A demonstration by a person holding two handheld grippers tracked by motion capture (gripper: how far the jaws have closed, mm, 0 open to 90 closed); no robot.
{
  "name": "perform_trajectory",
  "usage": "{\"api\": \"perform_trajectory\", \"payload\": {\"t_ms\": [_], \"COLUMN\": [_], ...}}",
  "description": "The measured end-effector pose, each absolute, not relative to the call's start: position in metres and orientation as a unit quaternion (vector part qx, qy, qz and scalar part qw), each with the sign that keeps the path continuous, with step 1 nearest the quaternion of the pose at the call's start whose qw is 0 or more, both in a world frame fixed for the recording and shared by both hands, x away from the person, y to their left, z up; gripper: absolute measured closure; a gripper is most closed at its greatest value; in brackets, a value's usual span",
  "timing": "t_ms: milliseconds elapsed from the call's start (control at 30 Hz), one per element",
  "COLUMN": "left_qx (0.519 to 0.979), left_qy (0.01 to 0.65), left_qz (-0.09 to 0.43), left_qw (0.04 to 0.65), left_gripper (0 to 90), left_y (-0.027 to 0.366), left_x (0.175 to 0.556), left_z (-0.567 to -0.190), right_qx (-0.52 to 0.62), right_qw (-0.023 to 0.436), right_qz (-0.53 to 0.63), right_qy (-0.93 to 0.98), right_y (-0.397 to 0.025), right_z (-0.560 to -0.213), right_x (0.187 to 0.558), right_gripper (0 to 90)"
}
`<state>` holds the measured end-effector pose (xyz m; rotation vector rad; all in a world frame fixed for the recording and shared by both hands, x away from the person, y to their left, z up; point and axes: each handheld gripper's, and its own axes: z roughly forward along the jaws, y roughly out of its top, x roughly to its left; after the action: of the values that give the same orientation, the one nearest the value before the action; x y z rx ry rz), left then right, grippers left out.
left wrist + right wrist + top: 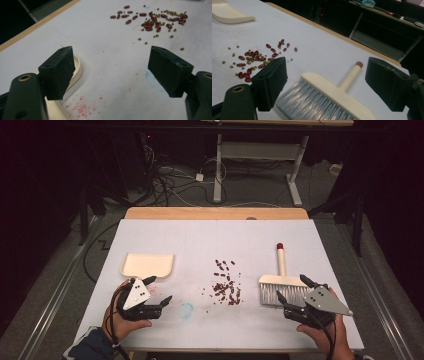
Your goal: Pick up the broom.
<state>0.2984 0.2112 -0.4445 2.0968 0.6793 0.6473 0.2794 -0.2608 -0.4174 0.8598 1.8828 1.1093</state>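
Observation:
A cream dustpan (147, 264) lies on the white table at the left, its rim (76, 72) just behind my left jaw. My left gripper (159, 290) stands open right in front of it, nothing between its jaws (111, 72). Scattered red beans and small green beans (226, 282) lie in the middle (152, 20) (254, 61). A cream hand brush (281, 282) with grey bristles and a red-tipped handle lies at the right. My right gripper (295, 289) is open, its jaws on either side of the brush head (329, 93), apart from it.
The white table sheet (215, 240) has a wooden far edge (215, 213). Red speckles (81, 108) and a faint blue smudge (186, 310) mark the sheet near my left gripper. Beyond the table stand desk legs (218, 165) and floor cables.

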Motion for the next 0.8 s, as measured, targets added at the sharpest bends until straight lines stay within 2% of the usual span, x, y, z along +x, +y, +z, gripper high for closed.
{"api": "perform_trajectory", "payload": {"t_ms": [167,233,333,400,467,800], "left_qx": [0.836,0.839,0.845,0.846,0.845,0.849], "left_qy": [0.266,0.261,0.257,0.257,0.257,0.255], "left_qz": [0.254,0.254,0.251,0.251,0.254,0.25], "left_qw": [0.407,0.403,0.396,0.395,0.395,0.389], "left_gripper": [21.3,21.8,21.8,21.8,21.8,21.8], "left_y": [0.208,0.206,0.204,0.204,0.204,0.201], "left_x": [0.299,0.299,0.299,0.299,0.298,0.3], "left_z": [-0.445,-0.446,-0.448,-0.448,-0.447,-0.448], "right_qx": [0.34,0.33,0.341,0.358,0.385,0.493], "right_qw": [0.396,0.416,0.407,0.391,0.369,0.329], "right_qz": [0.435,0.42,0.424,0.41,0.398,0.332], "right_qy": [0.734,0.736,0.734,0.742,0.747,0.733], "right_y": [-0.263,-0.263,-0.263,-0.263,-0.265,-0.271], "right_z": [-0.418,-0.418,-0.416,-0.413,-0.41,-0.392], "right_x": [0.279,0.277,0.282,0.288,0.301,0.378], "right_gripper": [18.4,18.7,19.6,25.6,25.1,22.0]}}
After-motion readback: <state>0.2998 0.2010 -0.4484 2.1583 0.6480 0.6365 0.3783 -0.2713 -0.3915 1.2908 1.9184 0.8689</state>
